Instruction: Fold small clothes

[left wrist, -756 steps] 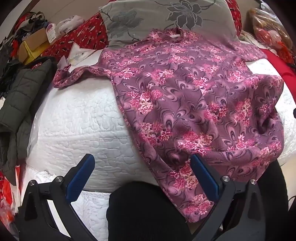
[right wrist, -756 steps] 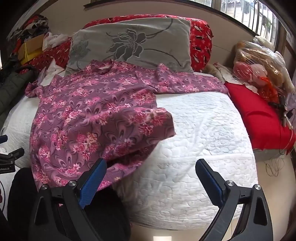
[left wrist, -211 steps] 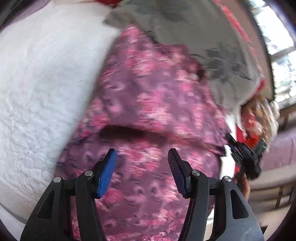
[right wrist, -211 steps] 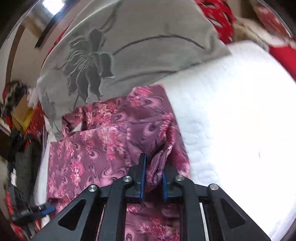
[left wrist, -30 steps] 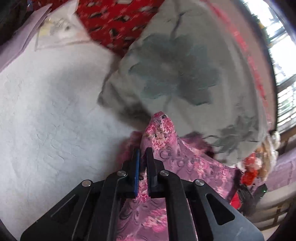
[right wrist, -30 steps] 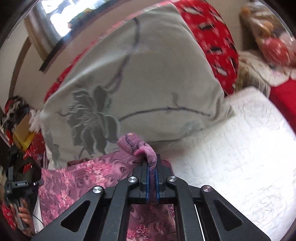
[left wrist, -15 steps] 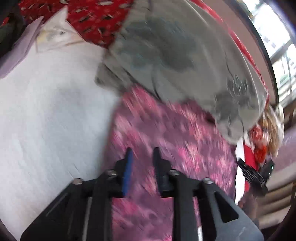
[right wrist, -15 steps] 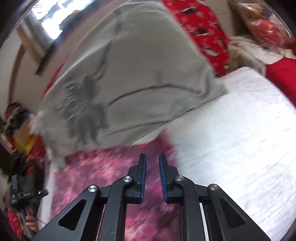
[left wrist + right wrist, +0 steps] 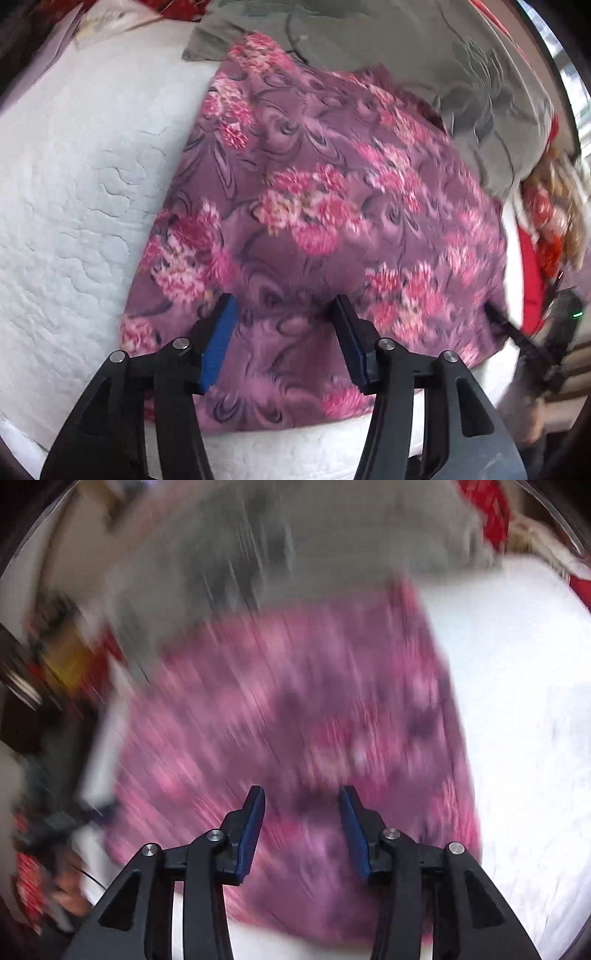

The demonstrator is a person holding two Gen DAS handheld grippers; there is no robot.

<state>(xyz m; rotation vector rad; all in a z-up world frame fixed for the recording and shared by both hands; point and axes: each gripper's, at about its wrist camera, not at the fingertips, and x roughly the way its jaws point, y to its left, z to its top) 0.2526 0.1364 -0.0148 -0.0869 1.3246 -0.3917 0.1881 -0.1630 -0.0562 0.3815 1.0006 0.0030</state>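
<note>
Both grippers have let go since a second ago, when each was pinching a top corner of the shirt up by the pillow; now the cloth lies folded on the bed.

Left wrist view: the left gripper [image 9: 282,312] is spread fairly wide with nothing between its blue pads, hovering over the near part of the purple floral shirt [image 9: 317,206]. That shirt sits as a compact folded block on the white quilted mattress [image 9: 74,177], its far edge touching the grey pillow [image 9: 424,55]. Looks thin, soft and floppy, so I'd pinch it at a corner or along the doubled edge. Plenty of bare mattress to the left.

Right wrist view: very blurry, but the right gripper [image 9: 302,793] is also parted and empty above the shirt [image 9: 295,701]. Open mattress [image 9: 524,701] runs to the right.
</note>
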